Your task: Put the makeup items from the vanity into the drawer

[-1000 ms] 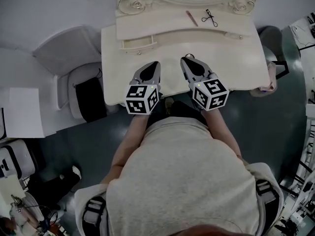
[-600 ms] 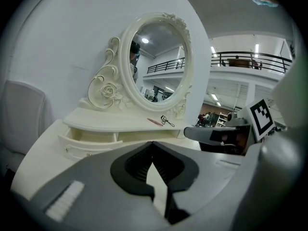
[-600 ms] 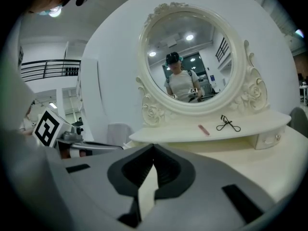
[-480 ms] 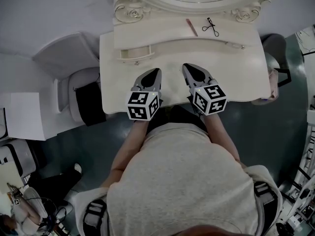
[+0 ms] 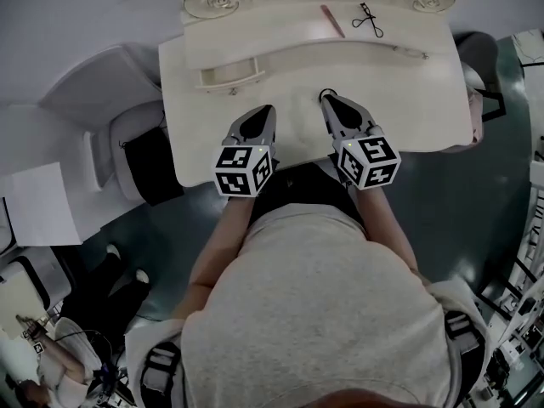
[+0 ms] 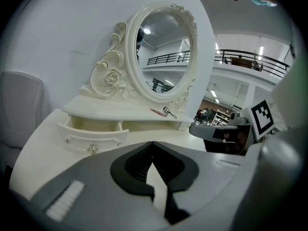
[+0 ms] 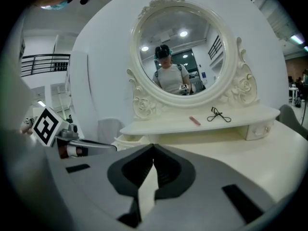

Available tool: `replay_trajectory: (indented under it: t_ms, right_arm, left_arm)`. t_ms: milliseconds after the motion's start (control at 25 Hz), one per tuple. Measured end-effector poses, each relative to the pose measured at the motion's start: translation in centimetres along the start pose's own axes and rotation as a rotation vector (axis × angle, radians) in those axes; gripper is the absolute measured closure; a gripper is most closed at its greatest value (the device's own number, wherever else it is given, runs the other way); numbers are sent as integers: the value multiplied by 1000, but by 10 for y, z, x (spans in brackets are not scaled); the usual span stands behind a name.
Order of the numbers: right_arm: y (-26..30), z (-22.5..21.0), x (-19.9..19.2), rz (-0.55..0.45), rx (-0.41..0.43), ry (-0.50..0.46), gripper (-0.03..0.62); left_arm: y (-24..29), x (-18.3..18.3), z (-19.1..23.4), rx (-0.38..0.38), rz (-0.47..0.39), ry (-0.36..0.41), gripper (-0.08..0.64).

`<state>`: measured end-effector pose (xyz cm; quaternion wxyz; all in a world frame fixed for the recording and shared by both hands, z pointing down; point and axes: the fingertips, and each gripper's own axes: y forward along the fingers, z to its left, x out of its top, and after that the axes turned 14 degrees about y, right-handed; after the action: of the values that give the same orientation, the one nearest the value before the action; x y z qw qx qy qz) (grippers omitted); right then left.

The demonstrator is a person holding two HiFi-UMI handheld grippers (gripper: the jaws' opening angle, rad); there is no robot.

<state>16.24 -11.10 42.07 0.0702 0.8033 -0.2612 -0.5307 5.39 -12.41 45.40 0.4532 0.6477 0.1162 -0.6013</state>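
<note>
On the cream vanity's (image 5: 408,100) raised shelf lie a pink makeup stick (image 5: 331,20) and a black eyelash curler (image 5: 369,19); both also show in the left gripper view, stick (image 6: 157,112) and curler (image 6: 169,111), and in the right gripper view, stick (image 7: 194,121) and curler (image 7: 219,115). The small left drawer (image 5: 228,75) (image 6: 94,134) stands pulled out. My left gripper (image 5: 265,109) (image 6: 153,142) and right gripper (image 5: 327,99) (image 7: 153,146) hover side by side over the front of the tabletop, both shut and empty, well short of the shelf.
An oval mirror (image 7: 180,52) in a carved frame rises behind the shelf. A second small drawer (image 5: 408,53) at the right is closed. A pale armchair (image 5: 110,92) and a dark-seated stool (image 5: 153,168) stand left of the vanity. The wearer's torso fills the lower head view.
Both grippers have sunk a little toward the tabletop, still side by side and shut. The head view has swung, so the vanity sits higher and further left in it.
</note>
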Motion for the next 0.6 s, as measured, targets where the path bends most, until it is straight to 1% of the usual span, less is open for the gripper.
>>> replay_trajectory:
  t_ms: [200,320,480,600]
  right_arm:
    - [-1,-15,0,3,-81,10,584]
    - [2,-21,1,-5,-109,12,584]
    - [6,-28,-7,12,-144,26,584]
    - [8,-31,-14,28,-163,42,584]
  left_arm:
    - [3,0,12,-32,10,4,551]
    - [12,1,13,-66,14,22,551]
    - [22,1,10,-107,20,37,551]
    - [28,1,8,-130,26,68,551]
